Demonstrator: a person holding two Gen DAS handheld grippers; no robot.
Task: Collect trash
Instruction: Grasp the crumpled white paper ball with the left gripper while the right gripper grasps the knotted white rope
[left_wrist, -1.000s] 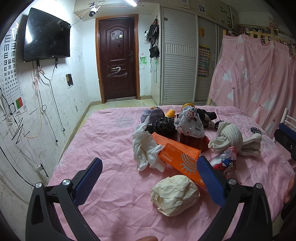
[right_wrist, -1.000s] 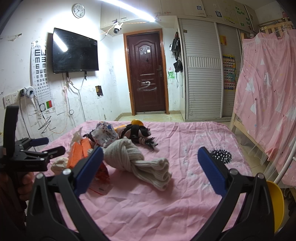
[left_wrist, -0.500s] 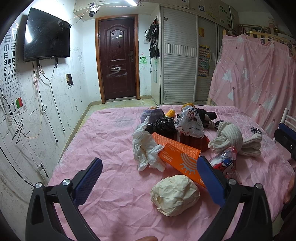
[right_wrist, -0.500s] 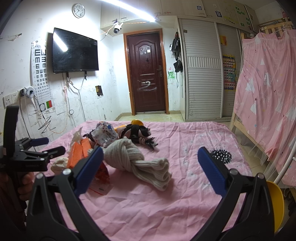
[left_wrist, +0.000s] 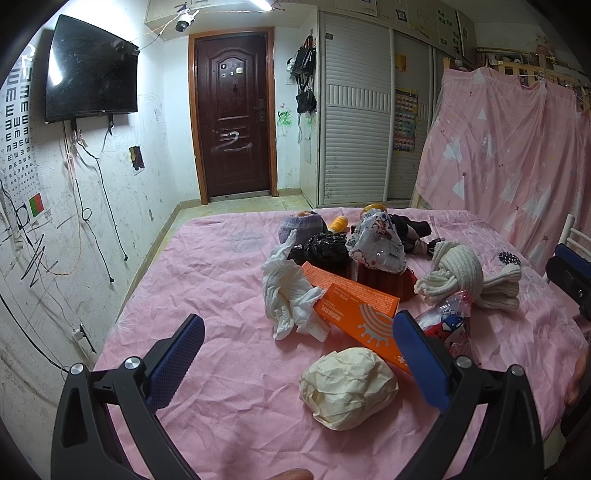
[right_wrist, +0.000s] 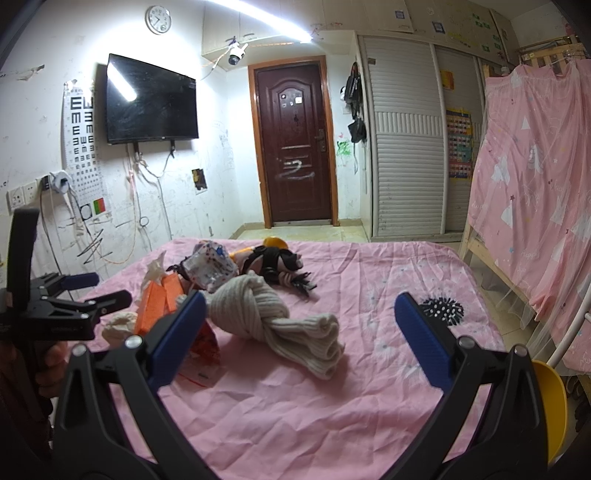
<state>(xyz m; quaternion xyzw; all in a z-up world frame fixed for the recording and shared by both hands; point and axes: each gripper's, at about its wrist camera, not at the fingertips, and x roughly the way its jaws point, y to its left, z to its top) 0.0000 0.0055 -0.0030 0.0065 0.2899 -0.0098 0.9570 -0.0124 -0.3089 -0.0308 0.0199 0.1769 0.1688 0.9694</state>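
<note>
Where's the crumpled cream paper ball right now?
Left wrist view, low and centre-right: the crumpled cream paper ball lies on the pink bedsheet, nearest the open left gripper, just below the orange cardboard box.

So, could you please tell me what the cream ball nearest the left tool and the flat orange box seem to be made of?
The cream crumpled ball looks like matte paper: sharp creases, no shine. The flat orange box seems to be printed cardboard, with crisp straight edges, a smooth face and white print.
</note>
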